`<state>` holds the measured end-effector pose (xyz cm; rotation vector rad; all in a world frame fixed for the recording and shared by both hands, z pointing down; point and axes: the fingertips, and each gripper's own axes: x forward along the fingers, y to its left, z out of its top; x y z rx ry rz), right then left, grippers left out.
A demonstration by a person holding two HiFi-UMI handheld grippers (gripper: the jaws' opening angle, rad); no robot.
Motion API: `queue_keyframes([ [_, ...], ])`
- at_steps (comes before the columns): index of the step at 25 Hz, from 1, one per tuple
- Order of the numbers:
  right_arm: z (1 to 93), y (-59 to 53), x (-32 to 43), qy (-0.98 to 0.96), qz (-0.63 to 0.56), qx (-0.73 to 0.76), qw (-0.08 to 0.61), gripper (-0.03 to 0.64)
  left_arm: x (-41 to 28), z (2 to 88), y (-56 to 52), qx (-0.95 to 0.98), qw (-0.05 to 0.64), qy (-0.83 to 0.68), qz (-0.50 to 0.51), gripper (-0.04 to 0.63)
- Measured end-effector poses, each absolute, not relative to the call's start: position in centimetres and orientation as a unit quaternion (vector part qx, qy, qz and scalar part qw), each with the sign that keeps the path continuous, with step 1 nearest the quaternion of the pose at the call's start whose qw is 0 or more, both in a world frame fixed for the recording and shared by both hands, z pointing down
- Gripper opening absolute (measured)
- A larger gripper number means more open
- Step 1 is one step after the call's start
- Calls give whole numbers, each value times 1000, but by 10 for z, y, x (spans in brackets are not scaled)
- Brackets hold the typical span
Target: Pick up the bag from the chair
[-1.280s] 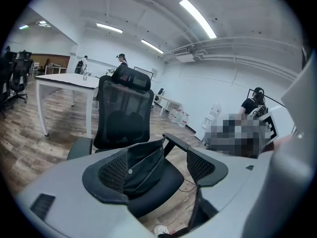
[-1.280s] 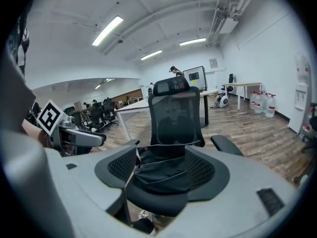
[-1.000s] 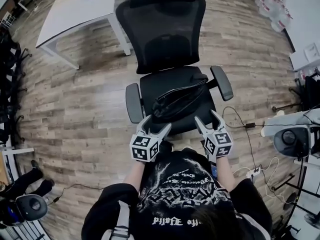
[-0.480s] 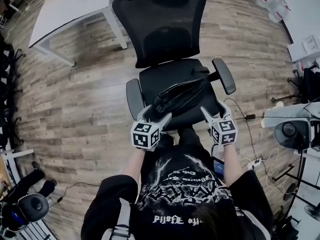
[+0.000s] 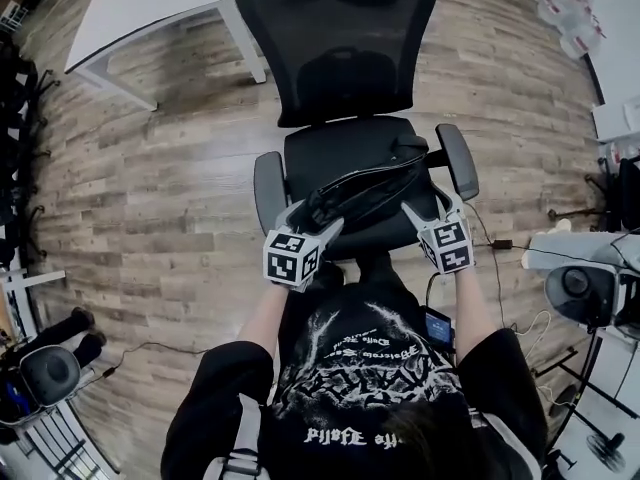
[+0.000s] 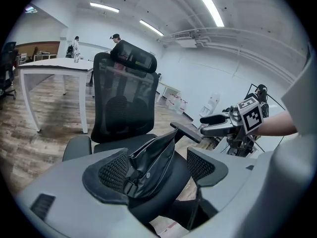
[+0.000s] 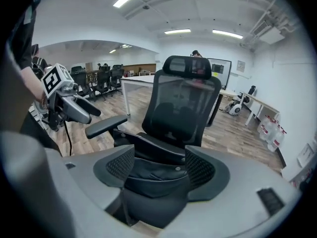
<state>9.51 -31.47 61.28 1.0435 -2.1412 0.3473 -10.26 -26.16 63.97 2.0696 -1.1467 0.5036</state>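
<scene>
Nearest, the left gripper (image 5: 315, 218) and the right gripper (image 5: 430, 206) are held out over the near edge of the chair (image 5: 268, 188). Each has its jaws spread wide and grips nothing. One end of the bag (image 5: 365, 193) sits in the gap of each. In the left gripper view the buckled end (image 6: 130, 181) lies between the pads, close to the left one. Whether it touches I cannot tell.

The bag lies slumped on the seat (image 5: 335, 148), slanting from the near left corner up toward the right armrest (image 5: 457, 160), its far end resting against that arm.

It looks soft, limp and fairly light, in a smooth black material that may slip. It will probably sag in the middle if lifted by one end alone, so a hold at both ends suits it. The folded top rim or the strap by the buckle should give the pads something thick to pinch. The flat side panel would likely slide out.

Beyond the seat rises the mesh backrest (image 5: 335, 48), and farther off to the left stands a white table (image 5: 150, 8) on the wooden floor (image 5: 170, 168).
</scene>
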Motion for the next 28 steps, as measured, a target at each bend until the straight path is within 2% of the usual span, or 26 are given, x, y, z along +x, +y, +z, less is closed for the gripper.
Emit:
queue_keyframes([
  [14, 672, -407, 122, -854, 124, 284, 417, 333, -82, 692, -319, 741, 412, -484, 216, 377],
  [28, 742, -442, 123, -853, 108, 151, 488, 334, -93, 761, -330, 666, 487, -501, 260, 377],
])
